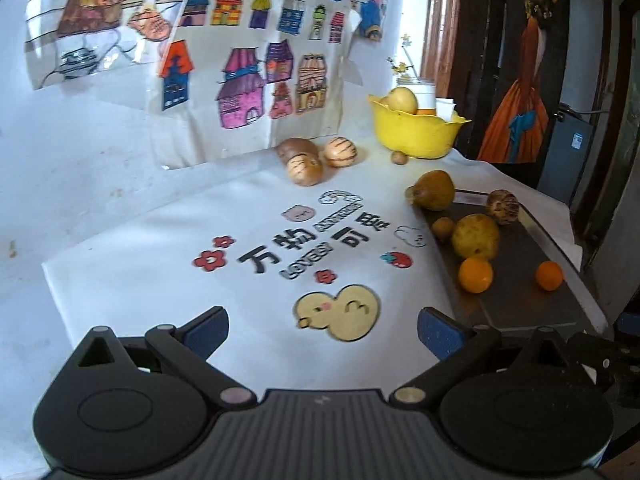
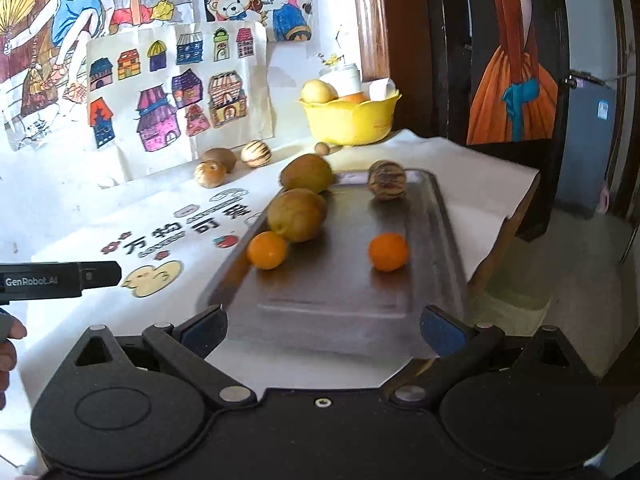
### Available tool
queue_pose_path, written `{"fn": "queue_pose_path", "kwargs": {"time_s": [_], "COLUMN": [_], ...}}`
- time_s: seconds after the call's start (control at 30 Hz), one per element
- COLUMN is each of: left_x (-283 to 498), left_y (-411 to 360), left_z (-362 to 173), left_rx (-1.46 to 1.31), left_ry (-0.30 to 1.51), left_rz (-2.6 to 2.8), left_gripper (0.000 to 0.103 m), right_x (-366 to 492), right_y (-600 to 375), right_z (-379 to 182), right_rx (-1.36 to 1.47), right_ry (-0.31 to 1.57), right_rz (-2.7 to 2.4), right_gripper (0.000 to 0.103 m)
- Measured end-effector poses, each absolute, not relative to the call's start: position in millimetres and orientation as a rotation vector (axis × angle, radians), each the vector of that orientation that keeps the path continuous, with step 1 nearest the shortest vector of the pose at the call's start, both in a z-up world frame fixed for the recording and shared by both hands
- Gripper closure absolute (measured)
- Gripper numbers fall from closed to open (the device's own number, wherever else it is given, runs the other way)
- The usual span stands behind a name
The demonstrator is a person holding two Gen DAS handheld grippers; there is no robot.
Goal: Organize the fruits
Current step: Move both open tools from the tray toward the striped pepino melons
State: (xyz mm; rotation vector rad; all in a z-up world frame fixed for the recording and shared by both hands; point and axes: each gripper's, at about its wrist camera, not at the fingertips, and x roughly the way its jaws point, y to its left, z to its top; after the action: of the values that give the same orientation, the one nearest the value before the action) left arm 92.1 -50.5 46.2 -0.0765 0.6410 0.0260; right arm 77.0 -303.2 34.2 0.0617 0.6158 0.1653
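Observation:
A dark metal tray (image 2: 340,292) lies on the table's right side; it also shows in the left wrist view (image 1: 516,292). On it are two oranges (image 2: 267,250) (image 2: 388,252), a yellow-green pear (image 2: 297,215), a second pear (image 2: 307,173) at its far rim and a striped melon (image 2: 387,180). A yellow bowl (image 2: 352,118) at the back holds a yellow fruit (image 2: 318,91) and an orange. My left gripper (image 1: 322,334) is open and empty above the white cloth. My right gripper (image 2: 323,330) is open and empty at the tray's near edge.
Three brownish fruits (image 2: 228,160) lie on the white printed cloth (image 1: 224,264) by the propped children's drawings (image 2: 180,88). A small brown fruit (image 2: 321,148) sits beside the bowl. The left gripper's body (image 2: 60,280) shows at the left. The table's edge (image 2: 516,200) drops off on the right.

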Motion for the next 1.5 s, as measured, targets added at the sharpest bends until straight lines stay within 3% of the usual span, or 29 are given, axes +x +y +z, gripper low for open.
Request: {"fn": "queue_pose_path", "kwargs": {"time_s": [0.63,1.17,1.5], "left_x": [82,155,224], "left_y": [27,26,19], "left_z": [38,70,76], "left_rx": [-0.243,-0.086,-0.065], "left_ry": [0.685,0.616,0.583], "left_rz": [0.194,0.082,0.009], "left_gripper": [0.000,0.000,0.000], "right_x": [101,238,358], "right_y": [-260,-233,-207], "right_z": [68,227,201], "right_rx": [-0.079,-0.196,-0.172], "right_ry": [0.597,0.576,0.732], "right_rz": [0.200,0.495,0.545], "right_gripper": [0.001,0.001,0.001]}}
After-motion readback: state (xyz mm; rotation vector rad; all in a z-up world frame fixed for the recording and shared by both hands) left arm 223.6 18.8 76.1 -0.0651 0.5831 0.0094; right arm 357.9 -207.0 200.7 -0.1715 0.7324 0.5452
